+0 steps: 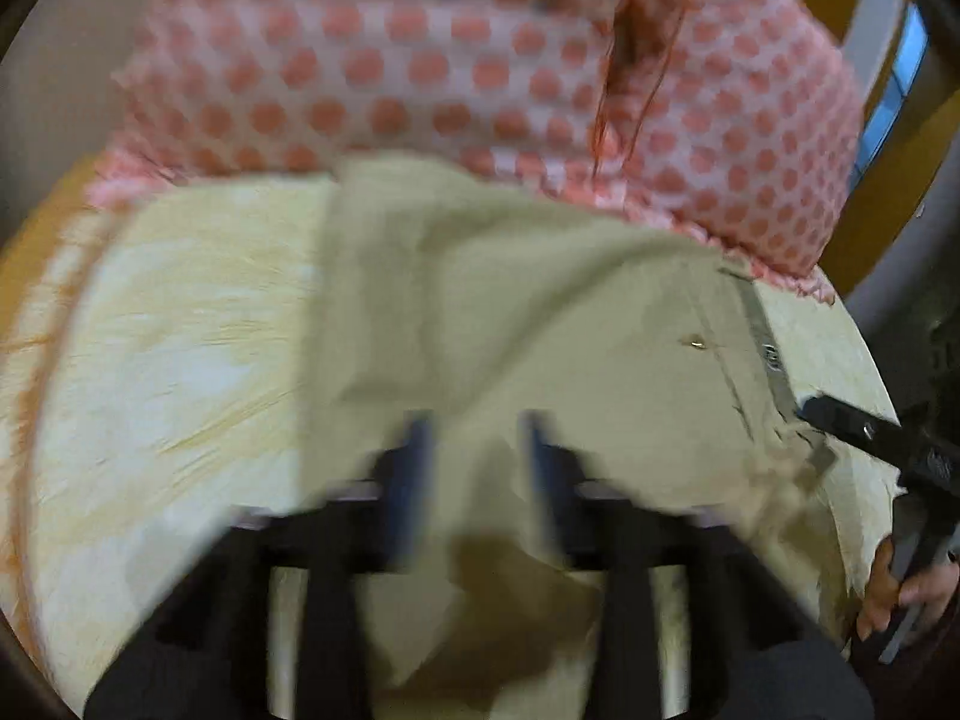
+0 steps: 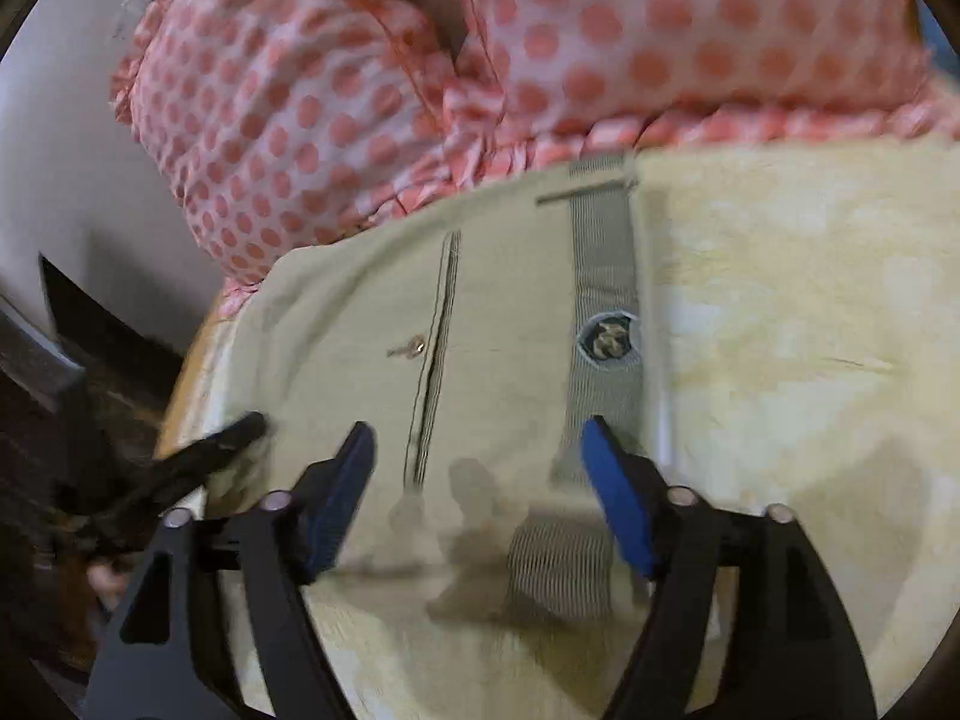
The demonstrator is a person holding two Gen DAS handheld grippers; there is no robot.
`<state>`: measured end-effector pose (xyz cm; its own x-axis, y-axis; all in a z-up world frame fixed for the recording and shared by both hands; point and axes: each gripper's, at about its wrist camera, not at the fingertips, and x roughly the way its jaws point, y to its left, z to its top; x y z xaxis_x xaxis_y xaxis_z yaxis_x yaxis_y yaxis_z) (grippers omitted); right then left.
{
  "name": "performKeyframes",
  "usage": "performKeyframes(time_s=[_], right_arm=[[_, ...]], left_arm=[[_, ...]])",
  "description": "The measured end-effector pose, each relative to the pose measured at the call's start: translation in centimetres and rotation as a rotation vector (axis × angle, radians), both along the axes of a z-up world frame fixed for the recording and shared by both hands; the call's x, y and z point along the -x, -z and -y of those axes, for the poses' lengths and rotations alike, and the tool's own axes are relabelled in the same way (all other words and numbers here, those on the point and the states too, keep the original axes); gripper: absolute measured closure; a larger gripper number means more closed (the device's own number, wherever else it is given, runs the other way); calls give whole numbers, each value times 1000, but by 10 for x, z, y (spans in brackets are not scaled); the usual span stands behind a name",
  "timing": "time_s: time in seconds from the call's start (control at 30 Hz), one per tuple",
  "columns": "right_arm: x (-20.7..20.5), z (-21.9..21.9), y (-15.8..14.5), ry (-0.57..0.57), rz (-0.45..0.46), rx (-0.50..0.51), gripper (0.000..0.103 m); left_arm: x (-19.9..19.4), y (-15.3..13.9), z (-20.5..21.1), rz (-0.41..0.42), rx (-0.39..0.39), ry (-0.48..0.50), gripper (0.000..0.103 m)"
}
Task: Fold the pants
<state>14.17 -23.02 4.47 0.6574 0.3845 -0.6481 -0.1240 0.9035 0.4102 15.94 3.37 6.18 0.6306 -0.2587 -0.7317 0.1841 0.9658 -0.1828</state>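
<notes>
The khaki pants lie on a pale yellow cloth-covered surface. The left wrist view is blurred; my left gripper is open with fabric between and under its blue fingers. In the right wrist view the pants' waistband with a round button and a back pocket slit show. My right gripper is open just above the waist area. The right gripper also shows at the right edge of the left wrist view. The left gripper's finger tip shows at the left of the right wrist view.
A pink polka-dot pillow lies behind the pants, also seen in the right wrist view. A yellow wooden frame stands at far right. The surface's edge runs along the left in the right wrist view.
</notes>
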Motion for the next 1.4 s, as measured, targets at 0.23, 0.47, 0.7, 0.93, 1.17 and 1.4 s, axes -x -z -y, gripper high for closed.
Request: performKeyframes(time_s=[0.23,0.47,0.7,0.93,1.17,1.4], right_arm=[[94,-47,35,6,18,171,3],[115,-77,48,63,88,345,1],[119,-83,56,101,148,383,1],[118,-83,56,101,147,384,1],[117,-81,56,100,149,384,1],[117,-81,56,101,151,384,1]], left_arm=[[123,16,7,147,-275,-116,2],[150,47,8,145,-291,-148,2],[156,54,-3,155,-189,-160,2],[155,53,-1,143,-191,-160,2],[154,53,-1,143,-191,-161,2],[154,53,-1,144,-191,-160,2]])
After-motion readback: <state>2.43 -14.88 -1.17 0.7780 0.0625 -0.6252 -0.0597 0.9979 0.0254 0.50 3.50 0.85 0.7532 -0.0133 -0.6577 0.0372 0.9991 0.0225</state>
